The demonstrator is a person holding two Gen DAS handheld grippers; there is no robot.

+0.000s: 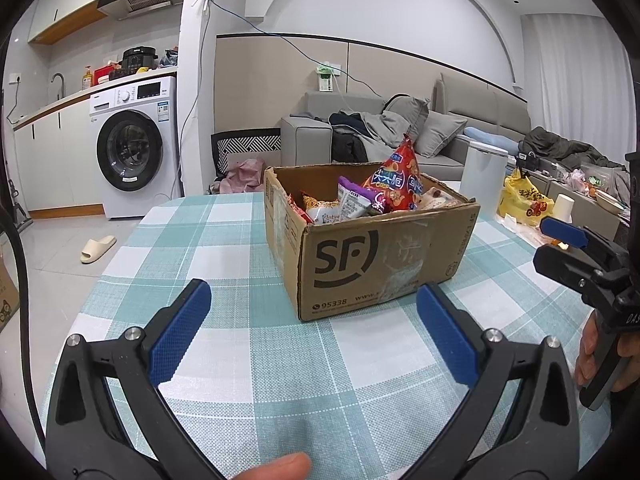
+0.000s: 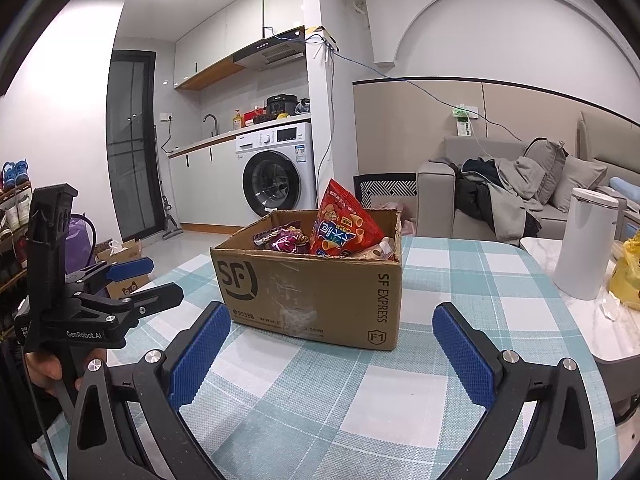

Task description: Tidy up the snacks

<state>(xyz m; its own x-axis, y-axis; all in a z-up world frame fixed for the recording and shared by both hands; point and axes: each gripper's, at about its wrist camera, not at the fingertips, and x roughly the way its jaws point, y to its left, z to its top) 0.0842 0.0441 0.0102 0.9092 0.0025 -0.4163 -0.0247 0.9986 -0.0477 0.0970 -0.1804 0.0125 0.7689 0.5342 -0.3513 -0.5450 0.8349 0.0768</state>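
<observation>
An open cardboard box (image 1: 380,256) (image 2: 312,284) marked SF stands on the checked tablecloth (image 1: 280,360) (image 2: 320,392). Several snack packets fill it: a tall red bag (image 1: 400,176) (image 2: 340,228) sticks up, with a purple packet (image 1: 376,200) (image 2: 284,242) beside it. My left gripper (image 1: 313,292) (image 2: 164,280) hovers open just short of the box's near left corner, nothing between its blue pads. My right gripper (image 2: 331,312) (image 1: 548,246) is open too and faces the box's long side from a short distance. A hand grips each handle.
A white canister (image 1: 484,168) (image 2: 584,240), a yellow bag (image 1: 524,200) (image 2: 628,276) and a paper cup (image 1: 564,206) sit to the right of the box. A grey sofa (image 1: 308,136) (image 2: 436,184) stands behind the table, and a washing machine (image 1: 132,148) (image 2: 276,176) at the far wall.
</observation>
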